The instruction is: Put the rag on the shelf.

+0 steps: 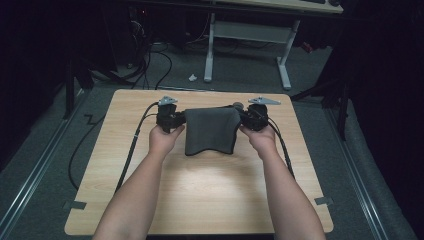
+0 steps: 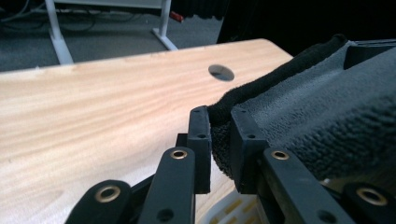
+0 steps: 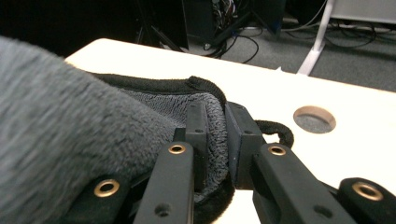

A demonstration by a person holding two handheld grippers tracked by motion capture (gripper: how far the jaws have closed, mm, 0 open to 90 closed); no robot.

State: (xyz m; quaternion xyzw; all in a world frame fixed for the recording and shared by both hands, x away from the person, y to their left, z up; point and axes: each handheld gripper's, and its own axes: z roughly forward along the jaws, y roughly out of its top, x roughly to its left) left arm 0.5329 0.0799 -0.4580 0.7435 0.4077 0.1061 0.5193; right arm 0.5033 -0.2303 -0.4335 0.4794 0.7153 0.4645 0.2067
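Observation:
A dark grey fleece cloth (image 1: 210, 131) with a black hem hangs stretched between my two grippers above the wooden table (image 1: 200, 195). My left gripper (image 1: 175, 119) holds its left upper corner; in the left gripper view the jaws are clamped on the cloth's edge (image 2: 219, 140) at the gripper (image 2: 220, 149). My right gripper (image 1: 250, 118) holds the right upper corner; in the right gripper view the cloth (image 3: 93, 126) is pinched between the pads at the gripper (image 3: 215, 140), and a small black loop (image 3: 278, 130) pokes out beyond the jaws.
A round cable hole (image 3: 314, 119) in the tabletop lies near the far edge, also visible as the hole (image 2: 221, 72). Black cables (image 1: 131, 150) trail from both grippers across the table. A white desk frame (image 1: 247, 45) stands on the grey floor behind.

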